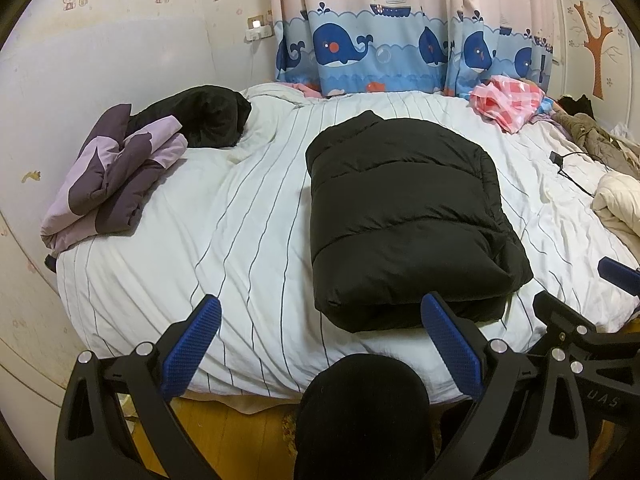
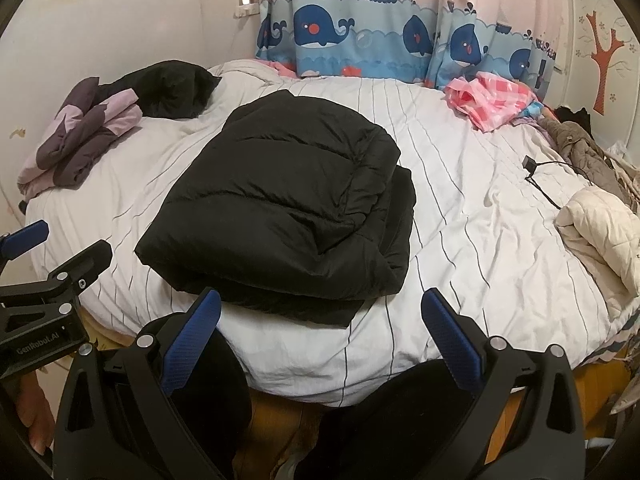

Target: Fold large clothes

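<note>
A black puffer jacket (image 1: 404,216) (image 2: 288,204) lies folded into a thick rectangle on the white striped bed (image 1: 240,240) (image 2: 460,240). My left gripper (image 1: 320,312) hovers open just off the bed's near edge, its right fingertip beside the jacket's near edge. My right gripper (image 2: 320,308) is open too, held just short of the jacket's near fold. Nothing is between either pair of blue pads. Each gripper shows at the edge of the other's view.
A purple-and-lilac folded garment (image 1: 116,176) and a black garment (image 1: 200,116) lie at the bed's left. On the right are a pink checked cloth (image 1: 508,100), a cream quilted coat (image 2: 600,232), a brown coat (image 2: 580,148) and a black cable (image 2: 540,176). Whale curtains hang behind. The person's dark-clad knees (image 1: 360,400) are below.
</note>
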Available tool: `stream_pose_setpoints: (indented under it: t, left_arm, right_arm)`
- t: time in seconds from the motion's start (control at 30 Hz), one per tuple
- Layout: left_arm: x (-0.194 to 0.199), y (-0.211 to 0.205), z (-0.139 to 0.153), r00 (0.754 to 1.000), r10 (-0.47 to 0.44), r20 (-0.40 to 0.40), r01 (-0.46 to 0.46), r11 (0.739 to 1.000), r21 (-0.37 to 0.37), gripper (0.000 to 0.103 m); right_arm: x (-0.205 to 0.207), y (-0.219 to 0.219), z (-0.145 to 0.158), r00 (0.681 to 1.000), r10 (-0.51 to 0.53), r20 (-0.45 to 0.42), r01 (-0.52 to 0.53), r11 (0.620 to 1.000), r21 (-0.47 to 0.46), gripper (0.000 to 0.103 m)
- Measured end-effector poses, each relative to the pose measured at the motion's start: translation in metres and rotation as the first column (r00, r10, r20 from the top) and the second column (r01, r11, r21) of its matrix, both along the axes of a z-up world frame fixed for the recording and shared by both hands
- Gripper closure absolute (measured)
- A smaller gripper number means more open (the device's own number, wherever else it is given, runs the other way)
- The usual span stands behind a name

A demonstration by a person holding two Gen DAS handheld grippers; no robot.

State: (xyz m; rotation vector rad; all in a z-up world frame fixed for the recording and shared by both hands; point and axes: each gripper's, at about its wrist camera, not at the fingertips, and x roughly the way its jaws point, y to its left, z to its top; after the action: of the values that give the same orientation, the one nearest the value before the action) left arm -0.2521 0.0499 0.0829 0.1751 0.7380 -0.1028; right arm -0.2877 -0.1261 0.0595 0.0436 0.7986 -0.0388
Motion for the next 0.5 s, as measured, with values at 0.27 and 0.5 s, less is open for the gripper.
stream_pose_setpoints:
  t: [0.27,0.5]
  left_arm:
    - [0.0016,-0.0010,0.0042,1.000,0.002,0.003,-0.002,1.000,-0.004,0.007]
    - [0.0009,-0.0009,0.0050,1.000,0.002,0.005,-0.002,1.000,-0.004,0.007]
  right_arm:
    - [0.0000,0.0016,0.0000,1.000,-0.001,0.000,0.001,1.000,-0.001,0.006]
    - [0.0000,0.0027,0.0012,1.000,0.004,0.001,-0.004,1.000,-0.008,0.006]
